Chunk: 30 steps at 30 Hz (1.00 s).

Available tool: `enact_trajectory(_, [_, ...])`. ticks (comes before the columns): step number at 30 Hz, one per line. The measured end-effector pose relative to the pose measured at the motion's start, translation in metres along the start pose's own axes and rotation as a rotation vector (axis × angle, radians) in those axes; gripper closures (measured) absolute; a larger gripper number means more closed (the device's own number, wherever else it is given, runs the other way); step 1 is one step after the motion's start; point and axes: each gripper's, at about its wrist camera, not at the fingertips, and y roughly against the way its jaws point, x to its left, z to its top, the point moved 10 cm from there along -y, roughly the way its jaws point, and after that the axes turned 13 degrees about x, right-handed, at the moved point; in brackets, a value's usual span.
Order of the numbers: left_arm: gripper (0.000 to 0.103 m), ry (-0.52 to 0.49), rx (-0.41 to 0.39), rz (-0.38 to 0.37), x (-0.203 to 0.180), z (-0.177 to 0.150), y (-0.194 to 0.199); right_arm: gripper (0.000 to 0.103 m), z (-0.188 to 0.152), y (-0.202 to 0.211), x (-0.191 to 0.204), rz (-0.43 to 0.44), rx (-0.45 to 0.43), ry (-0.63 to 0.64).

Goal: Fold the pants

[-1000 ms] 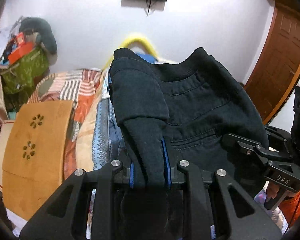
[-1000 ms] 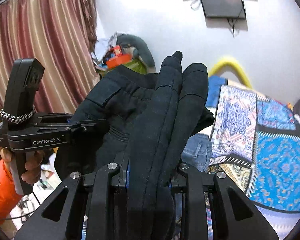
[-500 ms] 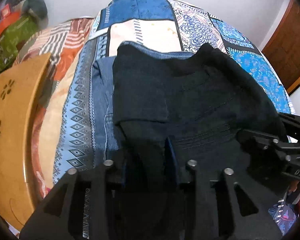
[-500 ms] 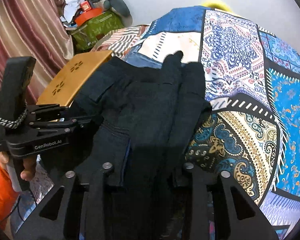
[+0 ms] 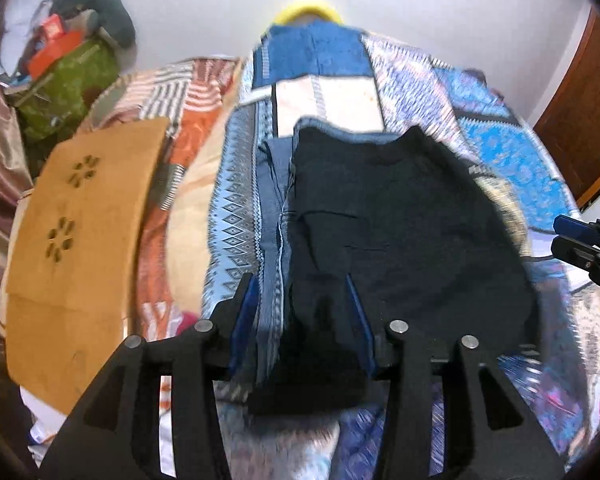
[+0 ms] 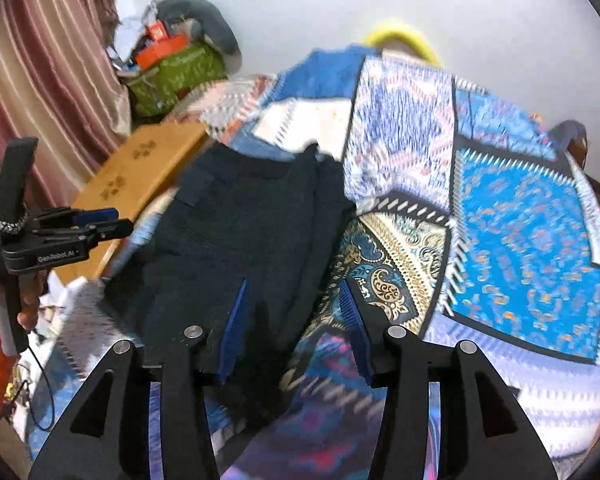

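Note:
The folded black pants (image 5: 400, 220) lie flat on the patterned bedspread (image 5: 324, 92), on top of a folded pair of blue jeans (image 5: 274, 184) whose edge shows at their left. My left gripper (image 5: 302, 292) is open, its blue pads either side of the pants' near left corner. My right gripper (image 6: 294, 300) is open over the pants' (image 6: 240, 232) near right edge. Each gripper shows at the side of the other's view: the right (image 5: 580, 240), the left (image 6: 96, 224).
A tan wooden board (image 5: 80, 232) with flower cut-outs lies left of the bed. A green bag (image 5: 68, 84) with clutter stands at the back left by a curtain (image 6: 40, 80). A brown door (image 5: 580, 120) is at the right. The bedspread (image 6: 520, 220) extends right.
Both grippers held the pants up, lowered them onto the bed over the jeans, then opened and let go. The pants now lie flat.

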Motion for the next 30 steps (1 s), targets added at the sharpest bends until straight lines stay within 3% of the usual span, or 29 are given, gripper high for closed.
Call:
enact_trajectory(3, [0.059, 0.001, -0.064, 0.003, -0.008, -0.011, 0.048, 0.06, -0.002, 0.043, 0.016, 0.001, -0.068, 0.013])
enact_trajectory(10, [0.059, -0.044, -0.307, 0.055, -0.044, -0.047, 0.197, 0.06, -0.008, 0.154, 0.071, 0.034, -0.281, 0.065])
enact_trajectory(18, [0.059, -0.073, -0.578, 0.045, -0.089, -0.115, 0.341, 0.06, -0.053, 0.281, 0.134, 0.071, -0.556, 0.135])
enact_trajectory(24, [0.056, -0.076, -0.739, 0.074, -0.115, -0.178, 0.402, 0.06, -0.097, 0.334, 0.168, 0.077, -0.72, 0.18])
enact_trajectory(30, [0.04, -0.059, -0.821, 0.05, -0.129, -0.223, 0.422, 0.06, -0.132, 0.348, 0.188, 0.053, -0.802, 0.196])
